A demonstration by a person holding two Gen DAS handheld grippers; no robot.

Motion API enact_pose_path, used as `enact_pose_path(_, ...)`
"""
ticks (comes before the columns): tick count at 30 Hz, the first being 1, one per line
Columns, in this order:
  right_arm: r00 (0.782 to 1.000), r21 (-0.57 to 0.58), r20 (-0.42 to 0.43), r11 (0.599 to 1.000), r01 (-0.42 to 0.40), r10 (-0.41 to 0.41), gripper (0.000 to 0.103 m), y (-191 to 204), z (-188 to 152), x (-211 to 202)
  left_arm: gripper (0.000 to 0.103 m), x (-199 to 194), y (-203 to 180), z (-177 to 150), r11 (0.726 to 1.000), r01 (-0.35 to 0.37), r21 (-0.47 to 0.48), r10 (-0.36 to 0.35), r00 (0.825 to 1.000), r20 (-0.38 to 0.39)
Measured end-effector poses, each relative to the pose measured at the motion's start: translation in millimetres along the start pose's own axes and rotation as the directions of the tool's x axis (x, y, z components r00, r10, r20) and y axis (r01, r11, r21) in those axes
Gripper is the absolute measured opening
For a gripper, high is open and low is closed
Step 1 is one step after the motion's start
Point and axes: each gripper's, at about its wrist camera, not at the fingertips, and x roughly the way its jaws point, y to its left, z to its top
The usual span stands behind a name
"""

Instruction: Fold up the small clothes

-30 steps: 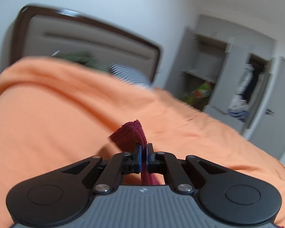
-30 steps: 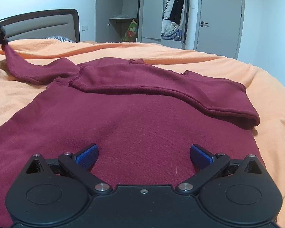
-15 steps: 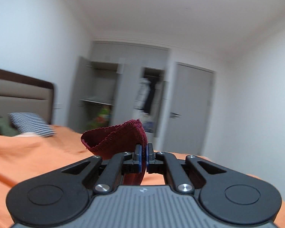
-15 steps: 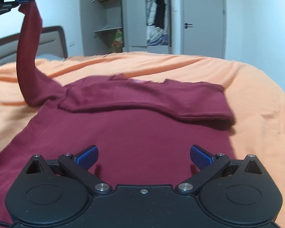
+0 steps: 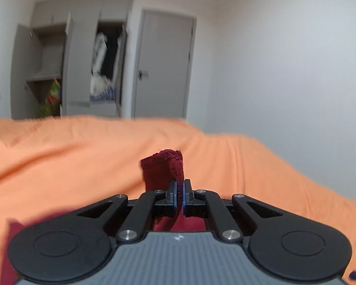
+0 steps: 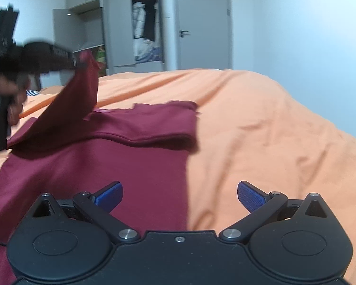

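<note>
Step in hand: I am folding the left sleeve (image 6: 83, 87) of the dark red sweater (image 6: 121, 166) in over its body. This is my judgement from how the cloth hangs.
Left gripper (image 5: 180, 193): my jaws are closed tight on the cuff (image 5: 165, 168), which stands up between them, above the bed.
Right gripper (image 6: 180, 193): my jaws are wide apart and hold nothing. They hang low over the near right edge of the sweater.
Sweater: it lies flat on the orange bed cover (image 6: 261, 130). The other sleeve is already laid across the far part of the body.
Next move: I think I must carry the cuff to the right and down, lay the sleeve flat on the body, then let go.
Care: the sleeve may twist or bunch if I drop it too early.
Background: an open wardrobe (image 6: 142, 28) and a door (image 6: 201, 23) stand far behind.
</note>
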Motion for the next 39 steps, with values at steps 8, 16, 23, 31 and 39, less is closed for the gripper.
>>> enact_pose_path(8, 0.999, 0.056, -0.023, 0.998, 0.035, -0.034, 0.103, -17, -13, -3, 0.004, 34, -24, -53, 0.999, 0.010, 0.032, -0.005, 0.989, -0.147)
enact_pose_path(16, 0.999, 0.078, -0.040, 0.997, 0.026, -0.023, 0.103, -19, -15, 4, 0.048, 28, -5, -54, 0.993, 0.052, -0.109, -0.075, 0.971, -0.225)
enact_pose_path(23, 0.998, 0.077, -0.054, 0.997, -0.006, 0.010, 0.102, -9, -13, 13, 0.090, -22, 5, -50, 0.994, 0.001, -0.112, -0.023, 0.980, -0.199)
enact_pose_path(31, 0.997, 0.036, -0.046, 0.997, -0.067, 0.069, 0.103, 12, -2, 24, 0.102, -86, 61, -49, 0.971, -0.187, -0.151, 0.163, 0.974, -0.159)
enact_pose_path(39, 0.972, -0.013, -0.008, 0.972, -0.236, 0.236, 0.102, 33, 30, 52, 0.102, -128, 163, -54, 0.899, -0.381, -0.214, 0.350, 0.921, -0.171)
